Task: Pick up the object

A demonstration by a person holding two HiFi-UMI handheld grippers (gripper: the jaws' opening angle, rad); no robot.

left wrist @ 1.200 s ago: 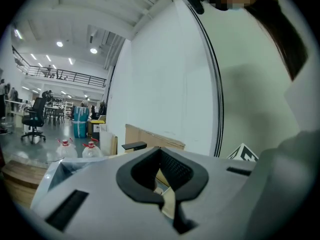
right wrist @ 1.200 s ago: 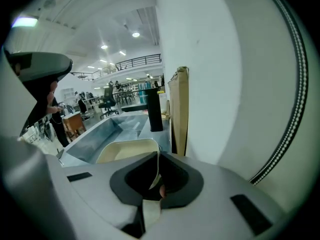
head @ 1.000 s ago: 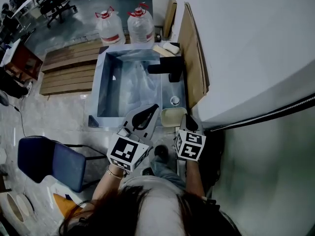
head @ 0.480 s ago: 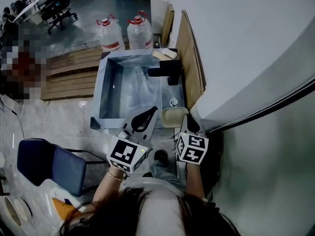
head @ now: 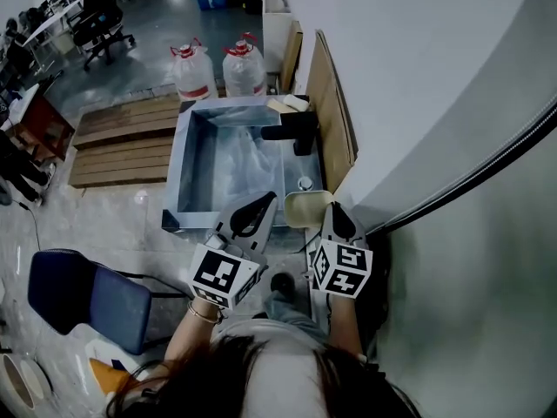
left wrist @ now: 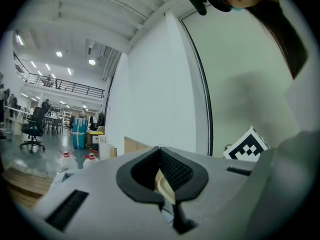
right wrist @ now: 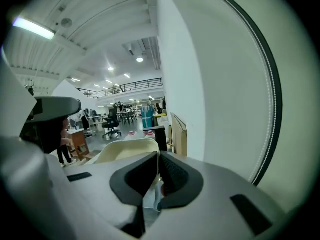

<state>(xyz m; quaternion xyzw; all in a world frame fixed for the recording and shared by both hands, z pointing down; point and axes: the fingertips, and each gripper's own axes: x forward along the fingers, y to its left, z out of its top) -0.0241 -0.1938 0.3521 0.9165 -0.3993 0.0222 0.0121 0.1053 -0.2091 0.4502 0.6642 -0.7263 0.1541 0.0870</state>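
A white wall [head: 418,77] fills everything to the right of both pairs of jaws. Ahead of them, and mostly to the left, lies a steel sink [head: 185,159] lined with clear plastic. Wooden pallets [head: 122,138] lie further left of it, and a blue chair [head: 78,294] stands behind and left of the left jaws. A brown board [head: 329,111] leans on the wall ahead of the right jaws. Two water jugs [head: 193,70] stand beyond the sink's far end, their red-and-white labels too small for us to read. A black tap [head: 291,131] sits straight ahead, at the sink's far right.

The left gripper [head: 272,196] points ahead and slightly right with its jaws closed tip to tip. Through the opening behind those tips we see a cream edge. The right gripper [head: 333,208] points ahead, its jaws also drawn together. The only print close by is the black-and-white square markers on the cubes [head: 224,274].

The bowl [head: 306,207], cream with rounded corners, sits at the sink's near right corner, between the two pairs of jaws. Its hollow faces up and its longer side runs across from one pair to the other. From the right gripper view the bowl [right wrist: 125,151] lies just left of the tips. Its rim runs right up to them, and we cannot tell whether it touches. A small drain [head: 305,183] lies just beyond it.
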